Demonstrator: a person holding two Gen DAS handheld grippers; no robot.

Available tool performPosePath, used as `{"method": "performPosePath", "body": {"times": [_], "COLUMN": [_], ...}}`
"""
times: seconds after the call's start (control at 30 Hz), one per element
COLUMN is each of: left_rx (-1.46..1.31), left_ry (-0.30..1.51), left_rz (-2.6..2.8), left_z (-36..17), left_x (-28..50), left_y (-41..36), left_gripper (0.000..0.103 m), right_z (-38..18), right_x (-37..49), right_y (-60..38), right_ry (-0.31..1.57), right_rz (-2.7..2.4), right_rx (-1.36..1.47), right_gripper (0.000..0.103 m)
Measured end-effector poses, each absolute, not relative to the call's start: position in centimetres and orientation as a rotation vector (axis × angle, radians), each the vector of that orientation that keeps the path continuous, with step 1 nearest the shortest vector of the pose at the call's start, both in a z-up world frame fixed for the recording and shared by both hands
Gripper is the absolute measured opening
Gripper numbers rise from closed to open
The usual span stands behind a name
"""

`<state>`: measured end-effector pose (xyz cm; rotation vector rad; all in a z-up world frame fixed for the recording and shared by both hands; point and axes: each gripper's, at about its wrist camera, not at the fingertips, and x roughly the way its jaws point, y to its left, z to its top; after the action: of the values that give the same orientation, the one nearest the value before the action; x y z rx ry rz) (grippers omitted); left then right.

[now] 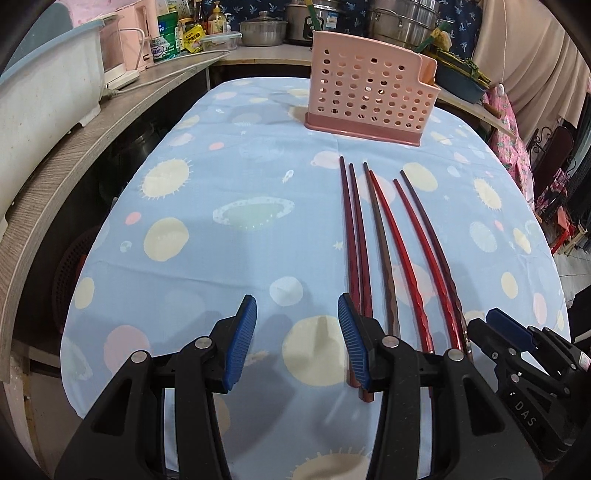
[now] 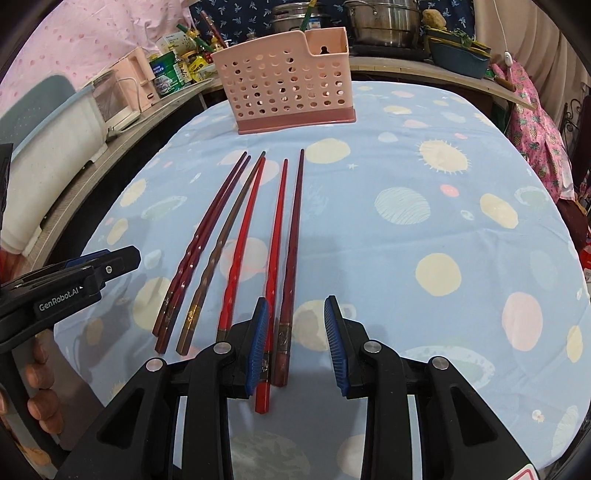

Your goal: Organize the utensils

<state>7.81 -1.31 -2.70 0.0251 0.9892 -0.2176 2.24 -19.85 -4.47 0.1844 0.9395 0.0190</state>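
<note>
Right at the bottom of the left wrist view, the left tool [image 1: 297, 341] has its blue pads spread wide with nothing but cloth between them, its right pad sitting over the butt ends of the leftmost sticks. Over in the right wrist view, the right tool [image 2: 295, 345] is open as well, hovering low at the bottom centre, and the thick ends of two sticks lie in the gap between its pads, ungripped.

Six chopsticks [image 1: 384, 254] lie fanned on the tabletop [image 1: 221, 177], which is covered in a light blue cloth printed with planets and suns. They sit right of centre in the left view and left of centre in the right view [image 2: 240, 236], tips pointing toward the top of the frame. The two dark red ones on the left lie touching; next come a brown one and a bright red one whose tips meet, then another bright red and a dark one, a little apart.

Beyond the tips, near the top centre of both views, the pink perforated utensil holder [image 1: 369, 96] stands upright on its darker base [image 2: 295, 88], apart from the sticks. Steel pots [image 1: 263, 33] crowd the shelf behind it.

The right tool also shows at the lower right edge of the left view [image 1: 517, 339].
</note>
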Motion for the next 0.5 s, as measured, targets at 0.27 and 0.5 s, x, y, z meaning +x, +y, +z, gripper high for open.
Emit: {"method": "performPosePath", "body": {"times": [0.27, 0.5], "left_rx": [0.028, 0.035], "left_ry": [1.001, 1.012], "left_rz": [-0.225, -0.236], "left_z": [-3.1, -3.4], "left_x": [7.6, 7.4], "left_y": [-1.4, -1.9], "left_gripper": [0.044, 0.044], "right_z": [-5.0, -5.7], "right_x": [2.4, 2.3], "right_y": [-19.4, -19.4], "right_ry": [0.955, 0.970], "right_rz": [0.025, 0.021], "right_rx": [0.166, 0.159], "right_gripper": [0.020, 0.014]}}
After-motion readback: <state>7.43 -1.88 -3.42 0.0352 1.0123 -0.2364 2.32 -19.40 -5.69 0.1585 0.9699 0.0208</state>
